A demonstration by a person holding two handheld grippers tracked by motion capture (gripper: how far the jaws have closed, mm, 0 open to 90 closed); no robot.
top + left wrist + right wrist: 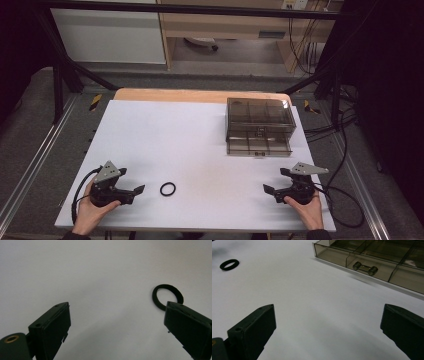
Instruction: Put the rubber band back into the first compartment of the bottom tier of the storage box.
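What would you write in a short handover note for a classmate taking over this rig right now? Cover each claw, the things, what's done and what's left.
Left claw: open, holding nothing, beside the black ring.
Right claw: open, holding nothing, near the table's right front edge.
Ring lies flat on the white table, untouched.
Smoky clear drawer box sits at the far right, its lower drawer pulled out.
Done: drawer open.
Left: probably pick up the ring and place it in the drawer.

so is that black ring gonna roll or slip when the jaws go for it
The black ring lies flat on the white table, so it probably won't roll. It looks thin and low, so the jaws may struggle to get under it and could slide it across the smooth surface. It seems light, possibly rubbery.
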